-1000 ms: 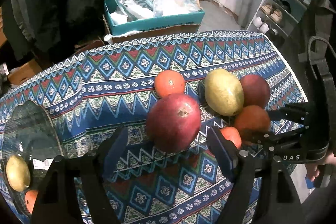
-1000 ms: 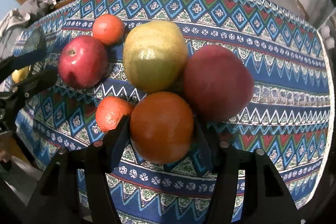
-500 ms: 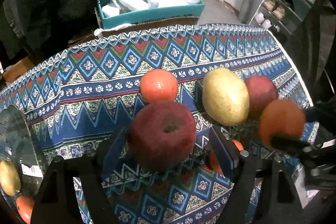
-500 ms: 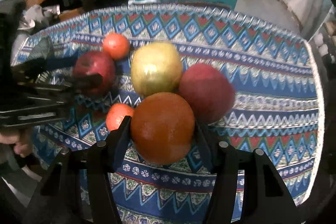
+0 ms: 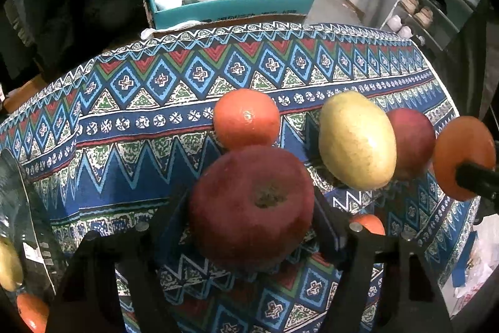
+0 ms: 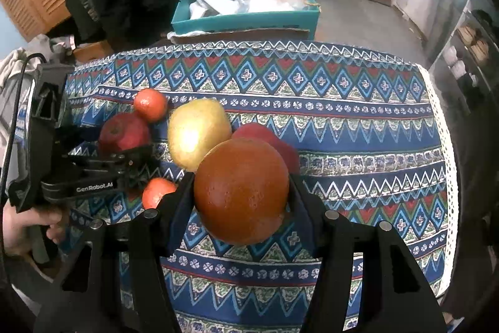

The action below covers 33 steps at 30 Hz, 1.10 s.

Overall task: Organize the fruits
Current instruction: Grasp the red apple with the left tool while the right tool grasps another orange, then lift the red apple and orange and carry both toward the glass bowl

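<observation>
On the patterned tablecloth (image 5: 131,127) a red apple (image 5: 249,205) sits between the fingers of my left gripper (image 5: 251,214). Its jaws are closing and both pads touch the apple's sides. My right gripper (image 6: 241,192) is shut on a large orange (image 6: 241,191) and holds it above the cloth; the orange (image 5: 464,158) also shows at the right edge of the left wrist view. On the cloth lie a tangerine (image 5: 246,119), a yellow-green fruit (image 5: 357,141), a second red apple (image 5: 411,142) and a small tangerine (image 6: 157,192).
A glass bowl (image 5: 18,202) at the table's left edge holds a yellow fruit (image 5: 7,267) and an orange one (image 5: 31,314). A teal box (image 5: 230,7) of bags stands behind the table. A shoe rack (image 5: 436,5) is at the right. A hand (image 6: 28,223) holds the left gripper.
My right gripper has risen with the orange, off the cloth and away from the other fruit. My left gripper has come down around the red apple and its jaws have narrowed onto it.
</observation>
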Each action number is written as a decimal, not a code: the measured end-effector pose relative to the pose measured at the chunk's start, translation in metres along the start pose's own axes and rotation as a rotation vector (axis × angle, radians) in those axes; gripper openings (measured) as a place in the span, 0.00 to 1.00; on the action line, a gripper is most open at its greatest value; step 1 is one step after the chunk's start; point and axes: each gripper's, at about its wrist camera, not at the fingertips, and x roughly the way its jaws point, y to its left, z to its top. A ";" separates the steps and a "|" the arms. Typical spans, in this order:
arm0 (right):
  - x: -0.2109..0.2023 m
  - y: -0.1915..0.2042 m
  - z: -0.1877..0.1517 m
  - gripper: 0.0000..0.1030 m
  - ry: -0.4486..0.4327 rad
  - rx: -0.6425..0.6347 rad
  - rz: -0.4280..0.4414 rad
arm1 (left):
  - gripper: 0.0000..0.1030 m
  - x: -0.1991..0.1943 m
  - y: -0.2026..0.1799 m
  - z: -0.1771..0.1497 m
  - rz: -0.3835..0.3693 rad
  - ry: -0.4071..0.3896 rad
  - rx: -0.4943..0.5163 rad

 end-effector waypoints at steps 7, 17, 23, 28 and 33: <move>0.004 0.001 0.000 0.56 0.000 -0.008 -0.010 | 0.72 -0.003 0.000 -0.005 0.006 -0.015 0.018; 0.000 0.004 0.004 0.56 -0.023 -0.016 -0.024 | 0.72 -0.030 0.003 -0.009 0.023 -0.063 0.022; -0.010 0.009 0.010 0.56 -0.058 -0.022 -0.017 | 0.72 -0.056 0.002 -0.009 0.031 -0.110 0.036; -0.021 0.013 0.015 0.56 -0.093 -0.025 -0.007 | 0.72 -0.075 0.001 -0.010 0.021 -0.137 0.030; -0.031 0.018 0.020 0.56 -0.123 -0.031 -0.001 | 0.72 -0.094 0.002 -0.013 0.031 -0.169 0.036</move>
